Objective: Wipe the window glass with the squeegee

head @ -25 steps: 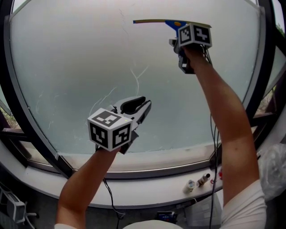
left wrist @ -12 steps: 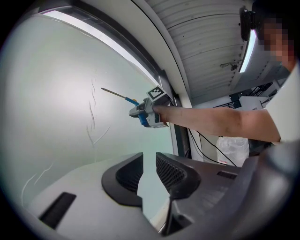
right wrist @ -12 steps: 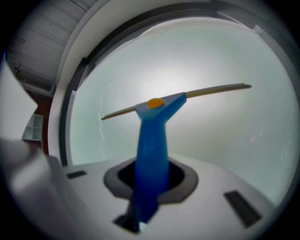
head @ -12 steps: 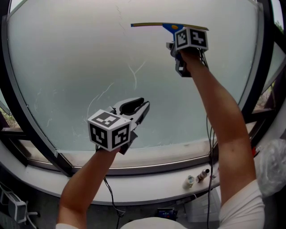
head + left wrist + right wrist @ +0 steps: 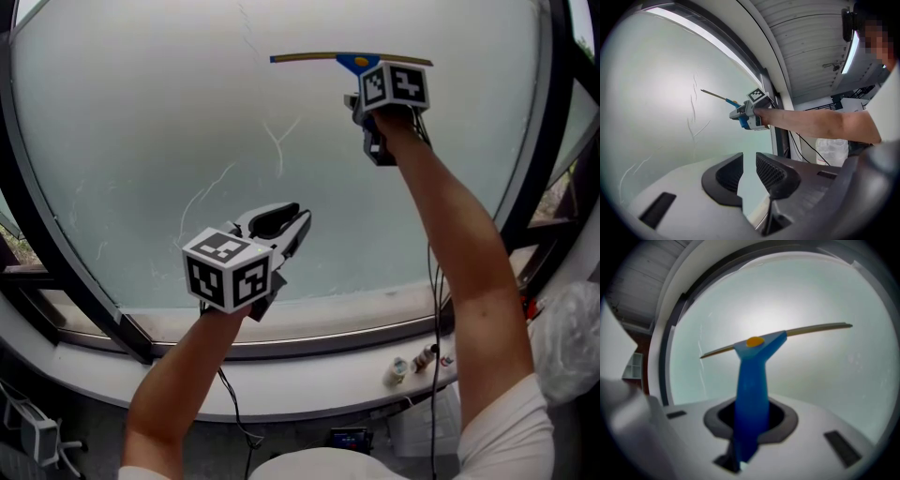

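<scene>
Head view: right gripper (image 5: 360, 82) jaws clamp the squeegee (image 5: 352, 59); left gripper (image 5: 292, 221) jaws stand apart, empty. Keep its blade flat on the glass (image 5: 141, 112), drawing evenly down.

Blue-handled squeegee (image 5: 352, 61) (blade level) pressed high on misty window glass (image 5: 141, 112).

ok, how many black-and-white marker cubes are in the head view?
2. One cube rides the left gripper, low and left of centre; the other the right gripper, up high under the blue-handled squeegee. None seems hidden.
</scene>
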### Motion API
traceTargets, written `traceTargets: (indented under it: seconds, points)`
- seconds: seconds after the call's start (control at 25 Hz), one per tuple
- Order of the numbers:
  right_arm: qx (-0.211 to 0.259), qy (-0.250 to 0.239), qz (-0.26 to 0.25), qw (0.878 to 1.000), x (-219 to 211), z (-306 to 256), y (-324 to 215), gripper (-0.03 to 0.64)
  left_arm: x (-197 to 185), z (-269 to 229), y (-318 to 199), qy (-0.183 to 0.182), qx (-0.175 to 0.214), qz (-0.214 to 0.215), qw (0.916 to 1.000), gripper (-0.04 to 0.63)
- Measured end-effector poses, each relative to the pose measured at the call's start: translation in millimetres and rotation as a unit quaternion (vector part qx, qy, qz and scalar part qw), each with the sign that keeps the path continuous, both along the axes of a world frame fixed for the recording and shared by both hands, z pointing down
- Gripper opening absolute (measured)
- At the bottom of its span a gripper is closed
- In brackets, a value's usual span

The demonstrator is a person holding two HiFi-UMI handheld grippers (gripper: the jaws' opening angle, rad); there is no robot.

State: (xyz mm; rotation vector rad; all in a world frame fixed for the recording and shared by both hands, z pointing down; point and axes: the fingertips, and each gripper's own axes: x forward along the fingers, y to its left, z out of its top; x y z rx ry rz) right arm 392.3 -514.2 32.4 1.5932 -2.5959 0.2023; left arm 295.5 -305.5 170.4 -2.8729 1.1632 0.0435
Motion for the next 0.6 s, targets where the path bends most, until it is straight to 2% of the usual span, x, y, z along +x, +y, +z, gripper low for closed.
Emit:
traceTargets:
  seconds: [0.6]
  points:
    - [-0.027,0.015,0.003,1.0,4.7,52.6,1.5,0.087,-5.0,24.7,-1.0,0.008,-0.026,-0.006,0.9996,0.107]
